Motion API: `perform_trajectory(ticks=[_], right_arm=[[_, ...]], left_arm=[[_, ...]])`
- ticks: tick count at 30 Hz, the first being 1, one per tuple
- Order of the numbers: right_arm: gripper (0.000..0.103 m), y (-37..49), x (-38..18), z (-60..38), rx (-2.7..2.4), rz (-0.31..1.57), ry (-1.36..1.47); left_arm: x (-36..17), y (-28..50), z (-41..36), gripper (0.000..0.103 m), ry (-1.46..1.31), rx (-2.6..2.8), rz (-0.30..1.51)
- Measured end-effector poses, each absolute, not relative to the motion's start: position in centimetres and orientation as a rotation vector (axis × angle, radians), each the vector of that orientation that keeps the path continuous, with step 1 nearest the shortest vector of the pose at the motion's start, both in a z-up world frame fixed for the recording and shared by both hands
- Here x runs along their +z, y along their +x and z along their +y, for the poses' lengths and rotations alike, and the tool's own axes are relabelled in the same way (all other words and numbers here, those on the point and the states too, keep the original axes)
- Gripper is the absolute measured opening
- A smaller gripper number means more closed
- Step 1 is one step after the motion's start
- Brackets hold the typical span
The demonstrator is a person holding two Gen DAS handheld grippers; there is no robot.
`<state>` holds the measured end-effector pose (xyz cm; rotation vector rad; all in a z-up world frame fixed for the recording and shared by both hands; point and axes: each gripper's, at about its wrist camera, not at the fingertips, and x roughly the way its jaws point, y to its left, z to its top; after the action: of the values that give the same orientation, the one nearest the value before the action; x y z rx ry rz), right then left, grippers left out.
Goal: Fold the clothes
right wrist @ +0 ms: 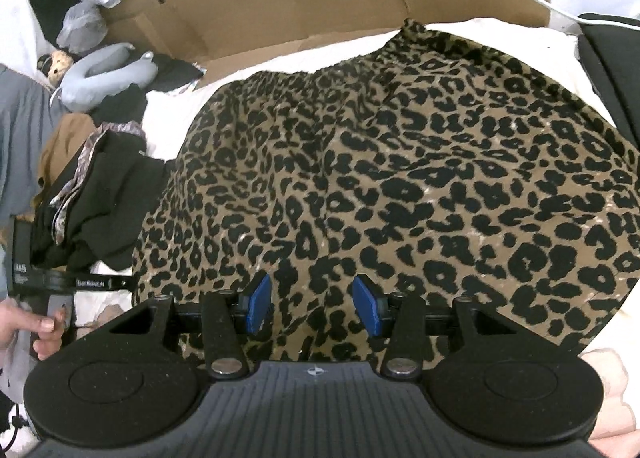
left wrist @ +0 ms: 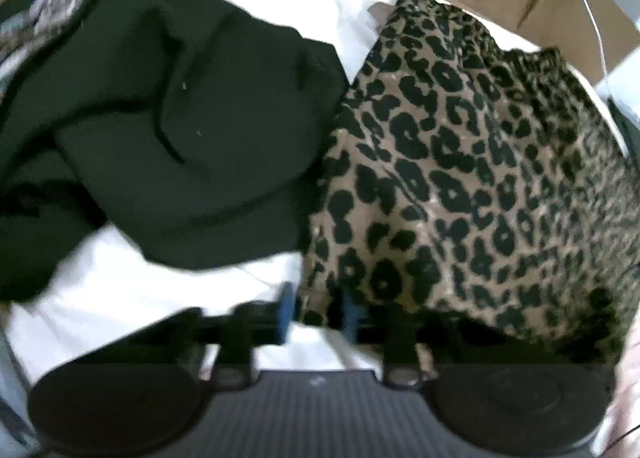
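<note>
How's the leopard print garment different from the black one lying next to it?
The leopard print garment is tan with black spots; the black garment is plain dark. The leopard one lies spread wide and fairly flat, the black one bunched in folds. The left gripper pinches the leopard's edge, not the black one. Both lie on white bedding.
</note>
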<state>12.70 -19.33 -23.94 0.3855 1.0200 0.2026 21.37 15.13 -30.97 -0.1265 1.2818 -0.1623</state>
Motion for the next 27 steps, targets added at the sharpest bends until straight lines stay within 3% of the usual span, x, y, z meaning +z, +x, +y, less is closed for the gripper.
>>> perform_trajectory(ticks=[17, 27], right_arm=[[0.053, 12.1, -24.7, -19.3, 0.207, 1.060, 0.374], [0.053, 12.1, -25.0, -19.4, 0.211, 1.066, 0.374]], left_arm=[[-27.0, 20.7, 9.9, 0.015, -0.063, -0.239, 1.204], [-29.3, 22.3, 6.1, 0.022, 0.006, -0.295, 1.200]])
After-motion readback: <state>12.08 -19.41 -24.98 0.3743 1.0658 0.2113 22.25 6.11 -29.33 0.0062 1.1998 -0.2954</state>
